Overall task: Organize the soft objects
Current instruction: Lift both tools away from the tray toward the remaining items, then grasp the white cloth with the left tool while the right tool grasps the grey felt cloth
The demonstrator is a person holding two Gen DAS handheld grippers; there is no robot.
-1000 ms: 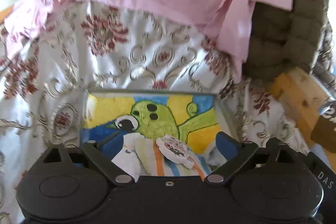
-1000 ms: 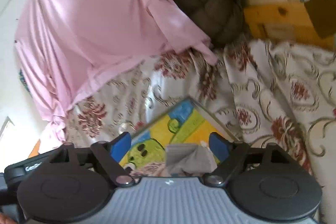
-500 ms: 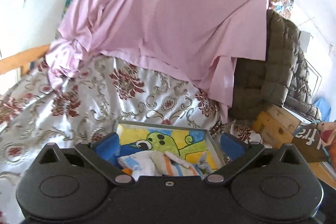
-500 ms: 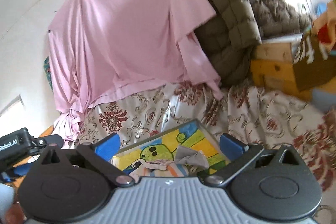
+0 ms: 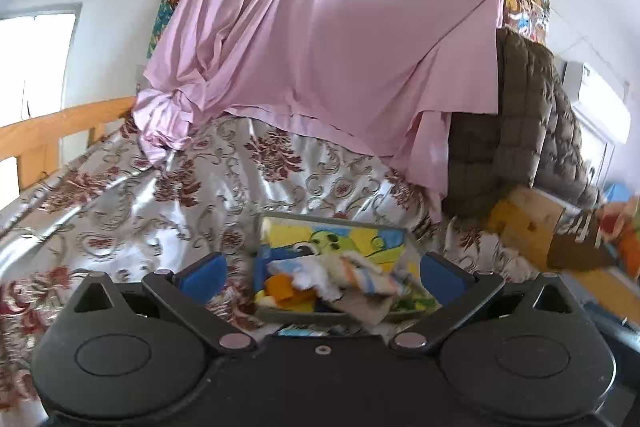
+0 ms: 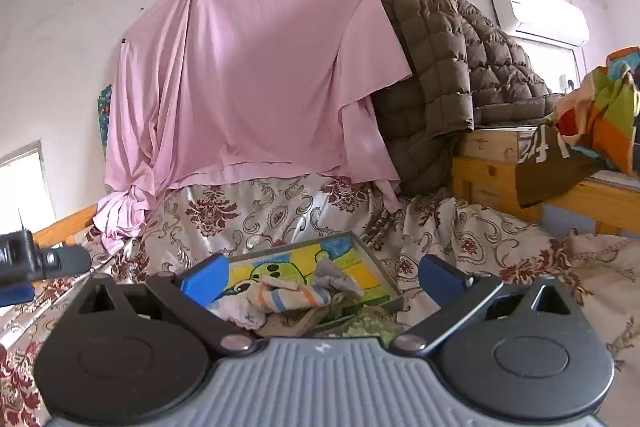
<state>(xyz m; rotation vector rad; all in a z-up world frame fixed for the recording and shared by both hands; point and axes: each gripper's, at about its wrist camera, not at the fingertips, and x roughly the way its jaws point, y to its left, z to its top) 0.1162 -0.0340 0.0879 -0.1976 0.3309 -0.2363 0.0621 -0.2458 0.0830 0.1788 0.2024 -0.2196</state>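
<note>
Tray [image 6: 376, 259] of soft cloths [image 6: 280, 297] lies just ahead of and below both spread, empty grippers, left gripper [image 5: 322, 273] and right gripper [image 6: 320, 277] about equally near.

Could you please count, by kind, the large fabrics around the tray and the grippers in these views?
Pink sheet hung on the wall: 1
Brown quilted comforter: 1
Floral bedspread under the cartoon tray: 1
Grippers, both open: 2, left gripper and right gripper
Total: 5
The small cloths piled in the tray overlap too much to count.
</note>
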